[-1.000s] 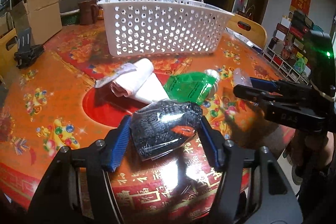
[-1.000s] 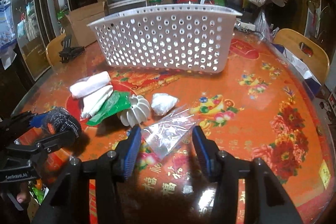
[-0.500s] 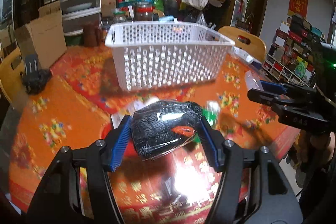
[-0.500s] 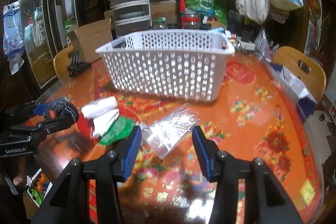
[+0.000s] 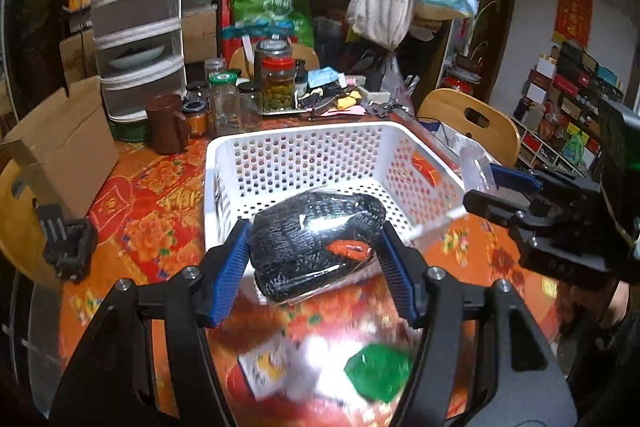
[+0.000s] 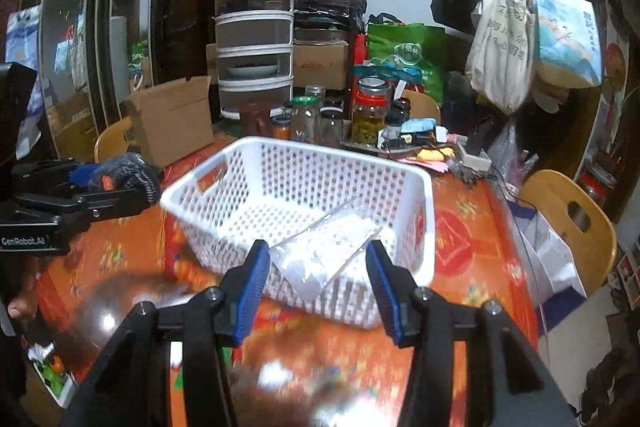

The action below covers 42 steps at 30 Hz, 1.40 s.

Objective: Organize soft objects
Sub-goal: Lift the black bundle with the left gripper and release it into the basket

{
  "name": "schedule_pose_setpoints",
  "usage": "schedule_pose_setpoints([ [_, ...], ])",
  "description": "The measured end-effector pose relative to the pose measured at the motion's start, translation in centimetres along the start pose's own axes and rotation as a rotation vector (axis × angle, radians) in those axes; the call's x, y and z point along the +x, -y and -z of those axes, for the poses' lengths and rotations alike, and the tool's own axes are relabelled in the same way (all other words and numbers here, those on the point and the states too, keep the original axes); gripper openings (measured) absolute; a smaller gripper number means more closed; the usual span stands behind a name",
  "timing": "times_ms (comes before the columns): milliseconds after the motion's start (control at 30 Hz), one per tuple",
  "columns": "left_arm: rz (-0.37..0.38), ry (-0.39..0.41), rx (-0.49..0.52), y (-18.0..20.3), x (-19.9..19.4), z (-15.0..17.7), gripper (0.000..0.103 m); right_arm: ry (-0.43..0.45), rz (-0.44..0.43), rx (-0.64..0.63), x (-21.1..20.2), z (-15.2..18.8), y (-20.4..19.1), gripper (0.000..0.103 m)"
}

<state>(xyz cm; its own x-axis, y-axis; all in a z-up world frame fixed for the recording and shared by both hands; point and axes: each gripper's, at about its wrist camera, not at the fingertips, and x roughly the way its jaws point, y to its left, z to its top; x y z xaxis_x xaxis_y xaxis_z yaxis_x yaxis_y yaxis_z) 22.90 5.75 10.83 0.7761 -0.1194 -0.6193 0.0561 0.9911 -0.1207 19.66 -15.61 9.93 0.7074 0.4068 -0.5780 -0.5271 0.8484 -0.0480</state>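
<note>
My left gripper (image 5: 316, 267) is shut on a black knitted bundle in clear wrap (image 5: 316, 243), raised in front of the white perforated basket (image 5: 280, 163). The right gripper (image 6: 316, 279) is shut on a clear plastic bag with white contents (image 6: 328, 255), held over the near wall of the same basket (image 6: 240, 199), whose inside looks bare. Each gripper shows in the other's view: the right one (image 5: 492, 187) at the basket's right side, the left one (image 6: 120, 183) at its left. A green packet (image 5: 378, 371) and a white item (image 5: 268, 367) lie blurred on the table below.
Glass jars (image 5: 276, 87), a brown mug (image 5: 168, 123) and clutter stand behind the basket. A cardboard box (image 5: 60, 155) sits at the left, with a black clamp (image 5: 68, 247) near the table edge. Wooden chairs (image 6: 568, 223) ring the orange patterned table (image 5: 152, 211).
Both grippers rose and moved toward the basket with their loads. The basket's inside has come into view, and the items left on the table have dropped to the bottom of the left wrist view.
</note>
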Motion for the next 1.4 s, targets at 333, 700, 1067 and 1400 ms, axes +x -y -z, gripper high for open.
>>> schedule_pose_setpoints([
  [333,-0.073,-0.227,-0.057,-1.4,12.1,-5.1,0.06,-0.194,0.059,-0.015,9.7,-3.3,2.8,0.05],
  [700,-0.124,-0.386,-0.059,-2.1,19.2,-4.9,0.061,-0.388,0.052,-0.079,15.8,-2.1,2.1,0.05],
  [1067,-0.116,-0.424,-0.051,-2.0,20.9,-3.8,0.062,-0.468,0.052,-0.127,18.1,-1.1,1.4,0.05],
  [1400,-0.084,-0.373,-0.055,-1.9,19.8,-4.0,0.082,-0.435,0.036,-0.117,17.3,-1.1,1.4,0.056],
])
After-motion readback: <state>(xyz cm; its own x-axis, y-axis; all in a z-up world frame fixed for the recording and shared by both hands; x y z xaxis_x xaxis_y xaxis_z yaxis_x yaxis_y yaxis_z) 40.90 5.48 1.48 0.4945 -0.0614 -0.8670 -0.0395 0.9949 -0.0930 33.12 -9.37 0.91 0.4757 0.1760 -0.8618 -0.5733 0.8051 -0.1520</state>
